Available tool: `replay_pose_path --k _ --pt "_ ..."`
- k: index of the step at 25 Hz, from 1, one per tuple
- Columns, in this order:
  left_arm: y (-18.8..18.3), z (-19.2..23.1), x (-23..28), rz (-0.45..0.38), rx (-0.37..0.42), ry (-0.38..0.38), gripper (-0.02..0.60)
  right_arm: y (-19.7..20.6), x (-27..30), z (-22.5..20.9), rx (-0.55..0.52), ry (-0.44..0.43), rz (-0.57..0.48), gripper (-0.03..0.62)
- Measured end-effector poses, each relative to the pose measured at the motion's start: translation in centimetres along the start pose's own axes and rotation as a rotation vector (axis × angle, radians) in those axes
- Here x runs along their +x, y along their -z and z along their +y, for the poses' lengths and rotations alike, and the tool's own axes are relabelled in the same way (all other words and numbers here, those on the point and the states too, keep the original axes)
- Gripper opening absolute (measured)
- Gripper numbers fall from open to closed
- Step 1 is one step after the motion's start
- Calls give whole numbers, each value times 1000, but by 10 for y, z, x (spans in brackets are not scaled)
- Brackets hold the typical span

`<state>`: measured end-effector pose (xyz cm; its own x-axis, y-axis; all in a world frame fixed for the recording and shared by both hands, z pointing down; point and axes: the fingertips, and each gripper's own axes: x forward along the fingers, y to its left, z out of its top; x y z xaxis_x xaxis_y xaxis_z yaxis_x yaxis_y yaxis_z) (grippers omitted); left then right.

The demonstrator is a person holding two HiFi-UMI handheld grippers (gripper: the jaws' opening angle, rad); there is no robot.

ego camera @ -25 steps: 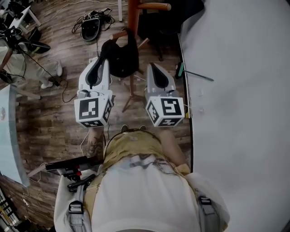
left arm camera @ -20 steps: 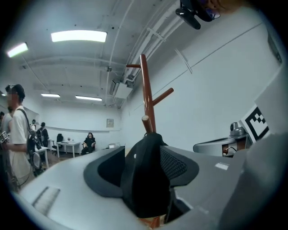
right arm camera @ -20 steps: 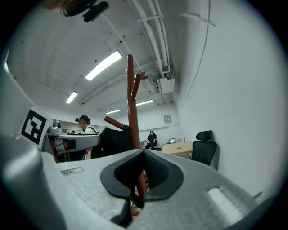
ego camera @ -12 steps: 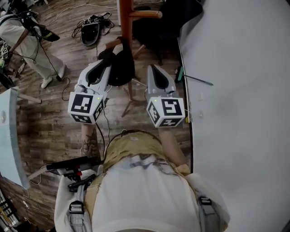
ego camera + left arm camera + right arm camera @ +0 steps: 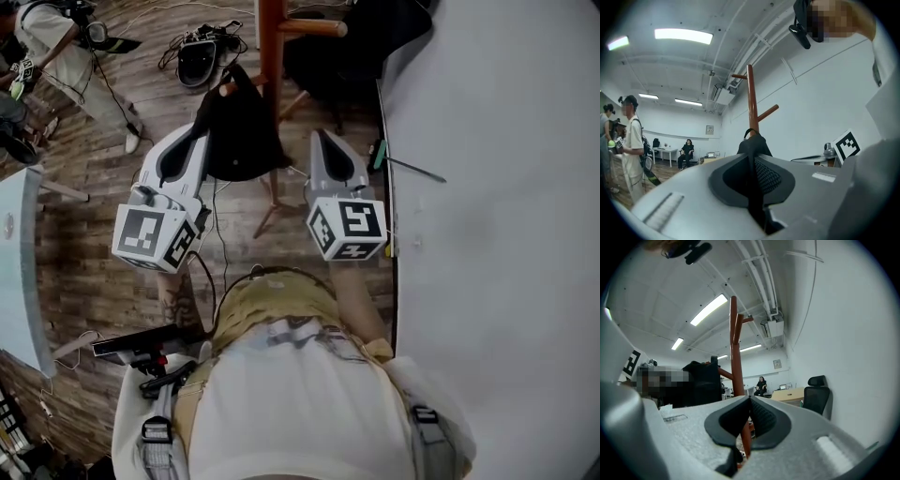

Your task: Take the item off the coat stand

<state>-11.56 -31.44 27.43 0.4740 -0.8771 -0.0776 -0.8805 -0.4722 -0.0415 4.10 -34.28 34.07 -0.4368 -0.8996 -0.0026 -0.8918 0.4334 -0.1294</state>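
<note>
A black bag (image 5: 239, 131) hangs by its loop on a low peg of the brown wooden coat stand (image 5: 272, 37). My left gripper (image 5: 202, 141) is at the bag's left side. In the left gripper view its jaws have just been closing and are shut on a fold of the black bag (image 5: 752, 143), which runs down between the pads of this gripper (image 5: 751, 161), with the stand's pole (image 5: 751, 103) behind. My right gripper (image 5: 319, 141) is to the right of the bag, shut and holding nothing. Past its closed tips (image 5: 750, 404) I see the pole (image 5: 736, 352) and the bag (image 5: 701, 380).
A large white table (image 5: 497, 187) fills the right side, with a thin tool (image 5: 408, 161) near its edge. A black office chair (image 5: 347, 47) stands behind the stand. Cables and a black device (image 5: 197, 56) lie on the wooden floor. A person (image 5: 66, 47) stands at the far left.
My left gripper has drawn back and to the left, and the bag now spreads wider against its tip. The right gripper has barely shifted. The person at the far left has walked on.
</note>
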Motion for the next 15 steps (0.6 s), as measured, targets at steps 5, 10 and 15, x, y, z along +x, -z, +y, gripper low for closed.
replay_pose_path --k 5,10,15 --pt "-11 16 -19 20 41 -24 8 -1 8 3 7 -10 5 2" --pt "-5 48 -36 71 5 -110 8 -7 16 14 8 -28 18 2" --pt "33 58 -41 128 -37 -256 8 6 12 15 11 -52 18 2"
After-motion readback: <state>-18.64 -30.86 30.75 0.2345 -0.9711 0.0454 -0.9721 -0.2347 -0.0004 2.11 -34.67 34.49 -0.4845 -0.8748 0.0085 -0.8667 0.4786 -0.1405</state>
